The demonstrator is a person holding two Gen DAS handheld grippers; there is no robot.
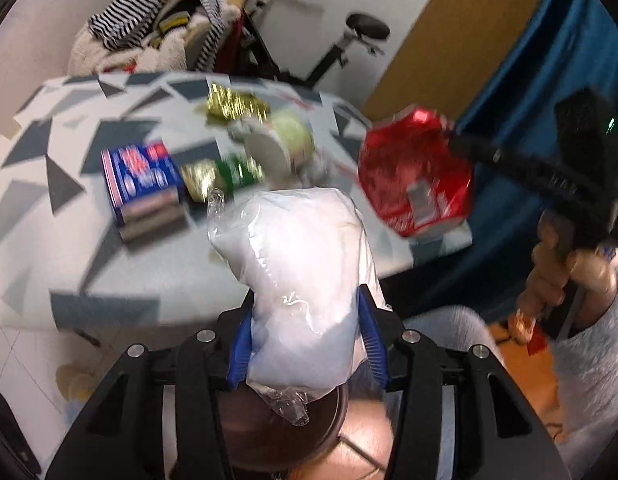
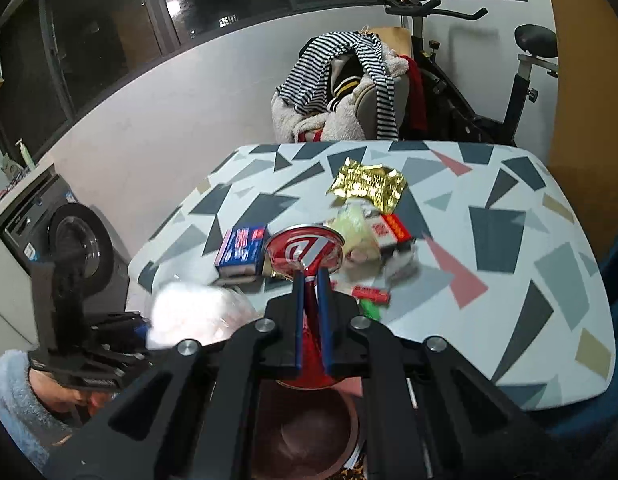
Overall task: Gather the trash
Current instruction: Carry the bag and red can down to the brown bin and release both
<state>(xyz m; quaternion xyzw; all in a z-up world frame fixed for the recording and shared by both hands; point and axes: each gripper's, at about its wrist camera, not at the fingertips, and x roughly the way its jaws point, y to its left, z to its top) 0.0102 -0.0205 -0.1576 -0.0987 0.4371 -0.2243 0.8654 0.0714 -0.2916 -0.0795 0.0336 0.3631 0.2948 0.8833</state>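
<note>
My left gripper point(image 1: 305, 308) is shut on a clear plastic bag of white stuff point(image 1: 301, 264), held above a round brown bin point(image 1: 277, 432); the bag also shows in the right wrist view point(image 2: 197, 312). My right gripper point(image 2: 311, 276) is shut on a crushed red wrapper point(image 2: 305, 252), held over the same bin point(image 2: 309, 436); the wrapper also shows in the left wrist view point(image 1: 413, 172). On the patterned table point(image 2: 509, 240) lie a gold foil wrapper point(image 2: 367, 186), a blue box point(image 2: 241, 250), a pale green cup point(image 1: 285, 140) and other small trash.
A chair piled with striped and fleecy clothes point(image 2: 345, 88) stands behind the table, with an exercise bike point(image 2: 489, 80) beside it. A washing machine point(image 2: 65, 240) is at the left. A blue curtain point(image 1: 549, 100) hangs at the right.
</note>
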